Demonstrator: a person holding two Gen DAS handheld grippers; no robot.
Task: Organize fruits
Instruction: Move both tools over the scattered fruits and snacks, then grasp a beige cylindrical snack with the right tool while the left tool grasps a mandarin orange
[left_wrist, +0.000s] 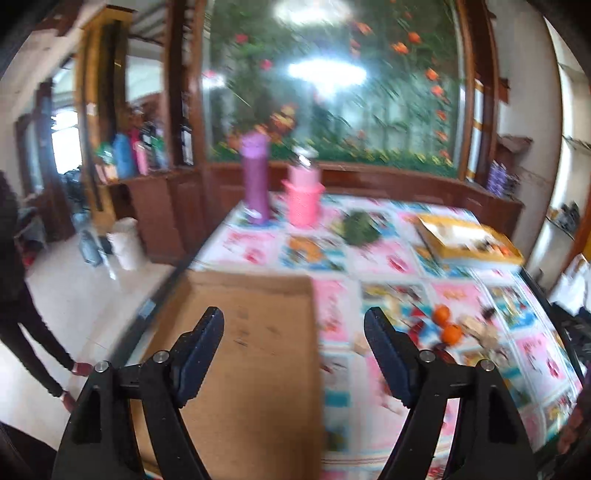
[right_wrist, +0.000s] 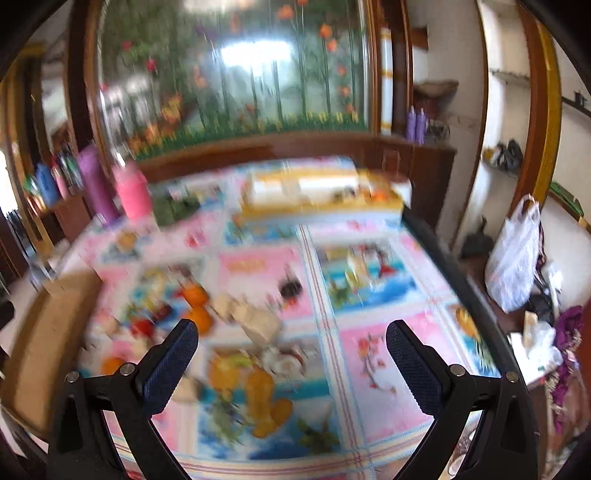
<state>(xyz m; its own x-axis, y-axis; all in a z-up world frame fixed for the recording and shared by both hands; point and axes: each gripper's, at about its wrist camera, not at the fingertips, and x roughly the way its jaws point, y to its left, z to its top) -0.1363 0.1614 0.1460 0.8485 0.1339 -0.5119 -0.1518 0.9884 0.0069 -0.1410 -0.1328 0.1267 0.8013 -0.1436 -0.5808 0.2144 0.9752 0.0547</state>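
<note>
Two oranges lie close together on the patterned tablecloth, to the right of my open, empty left gripper. A brown cardboard sheet lies under the left gripper. In the blurred right wrist view the oranges sit left of centre, beside pale lumpy items and a third orange nearer the left finger. My right gripper is open and empty above the cloth. A yellow-rimmed box with fruit stands at the far right; it also shows in the right wrist view.
A purple bottle and a pink container stand at the table's far left, with a dark green bunch beside them. A person's legs are at the left. A white plastic bag hangs right of the table.
</note>
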